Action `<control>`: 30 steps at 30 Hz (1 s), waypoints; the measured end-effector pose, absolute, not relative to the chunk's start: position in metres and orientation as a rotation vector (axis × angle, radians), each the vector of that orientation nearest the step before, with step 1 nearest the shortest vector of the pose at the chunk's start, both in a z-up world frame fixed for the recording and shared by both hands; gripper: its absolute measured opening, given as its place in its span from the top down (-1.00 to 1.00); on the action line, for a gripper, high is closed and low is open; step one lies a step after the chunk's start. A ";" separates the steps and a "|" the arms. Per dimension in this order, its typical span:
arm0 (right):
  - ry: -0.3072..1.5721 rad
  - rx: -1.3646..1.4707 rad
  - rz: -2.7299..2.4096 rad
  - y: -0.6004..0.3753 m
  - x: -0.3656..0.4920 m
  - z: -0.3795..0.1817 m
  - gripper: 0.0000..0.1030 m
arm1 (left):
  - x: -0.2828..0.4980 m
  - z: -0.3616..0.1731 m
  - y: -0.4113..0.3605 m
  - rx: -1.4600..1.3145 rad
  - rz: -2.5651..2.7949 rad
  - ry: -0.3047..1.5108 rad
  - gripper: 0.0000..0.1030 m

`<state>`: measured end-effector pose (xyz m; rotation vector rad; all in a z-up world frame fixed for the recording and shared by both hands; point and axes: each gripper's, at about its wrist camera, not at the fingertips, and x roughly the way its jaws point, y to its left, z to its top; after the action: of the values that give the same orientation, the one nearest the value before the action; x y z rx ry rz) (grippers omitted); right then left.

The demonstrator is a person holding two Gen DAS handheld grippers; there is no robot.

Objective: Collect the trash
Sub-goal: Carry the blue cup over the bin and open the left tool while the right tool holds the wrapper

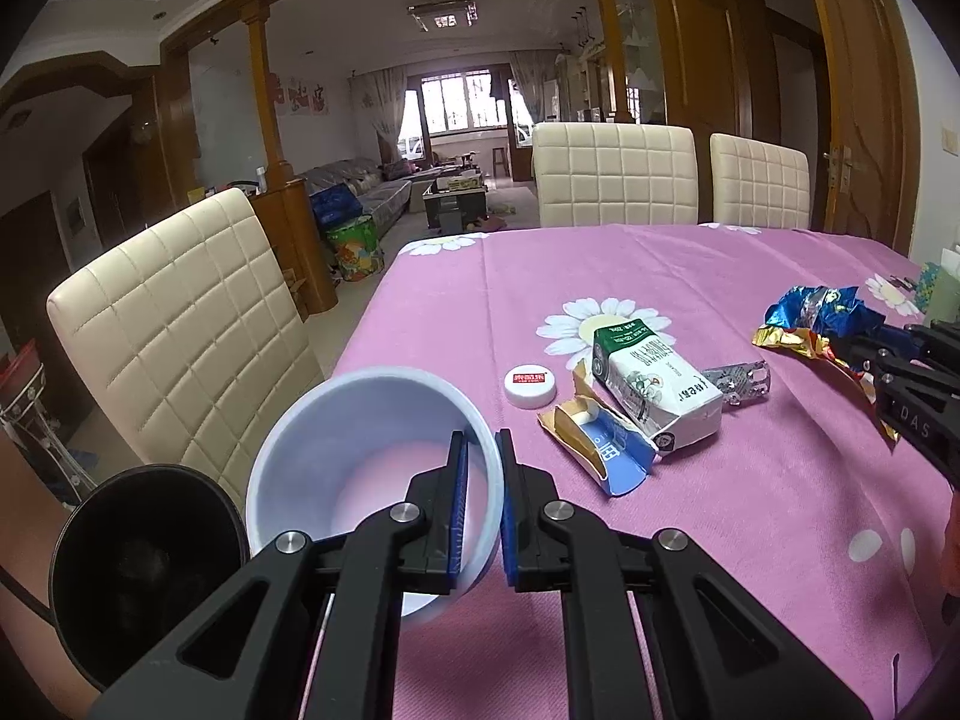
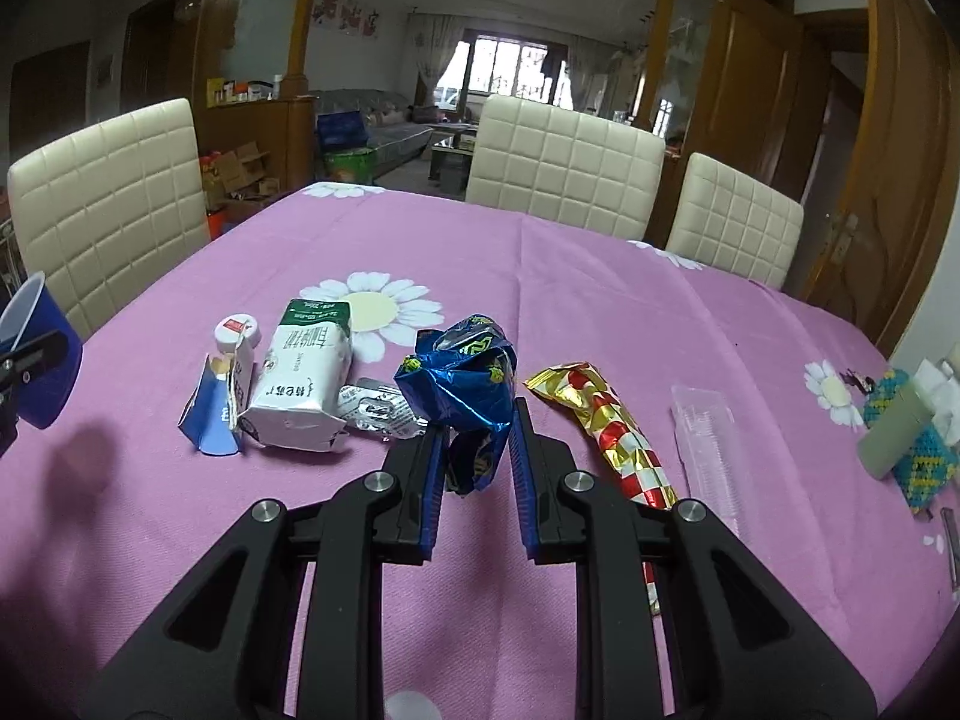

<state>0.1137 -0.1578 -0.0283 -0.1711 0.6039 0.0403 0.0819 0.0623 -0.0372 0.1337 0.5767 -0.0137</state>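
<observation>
Two wrist cameras look across a table covered by a pink cloth (image 2: 600,276) printed with white daisies.

Nearest in the left view, the left gripper (image 1: 480,468) pinches the rim of a cup (image 1: 336,456), blue outside and white inside, one pad inside the rim and one outside. The cup is tilted, its mouth facing the camera, close to the table's left edge, where a cream quilted chair (image 1: 180,324) stands beside it.

In the right view, the right gripper (image 2: 480,444) has its blue pads closed on the lower tail of a crumpled blue foil wrapper (image 2: 462,378), which stands up between them. Bare cloth lies in front of and beneath this gripper.

Just right of the wrapper lies a red, gold and white checked packet (image 2: 606,426), then a clear plastic sleeve (image 2: 708,444). To the left sit a silver blister pack (image 2: 372,414), a white and green milk carton (image 2: 306,384) with Chinese print too small to read, a torn blue and white carton (image 2: 219,408), and a white bottle cap (image 2: 237,330) with a red label, also unreadable.

A knitted blue and yellow item (image 2: 918,450) rests near the right edge.

Beyond the litter the cloth runs open to the far edge, where two more cream chairs (image 2: 564,162) stand.
</observation>
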 end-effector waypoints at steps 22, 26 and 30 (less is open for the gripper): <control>0.550 -0.325 0.294 -0.034 0.100 -0.020 0.58 | 0.050 -0.028 0.143 0.095 0.199 0.507 0.81; 0.535 -0.359 0.342 -0.008 0.094 -0.019 0.58 | 0.044 -0.026 0.166 0.079 0.256 0.500 0.81; 0.527 -0.384 0.378 0.012 0.091 -0.017 0.58 | 0.039 -0.025 0.186 0.065 0.303 0.495 0.81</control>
<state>0.0914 0.0116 -0.0174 -0.3844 0.5270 0.3775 0.0387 0.1860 -0.0251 0.0652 0.4951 0.3033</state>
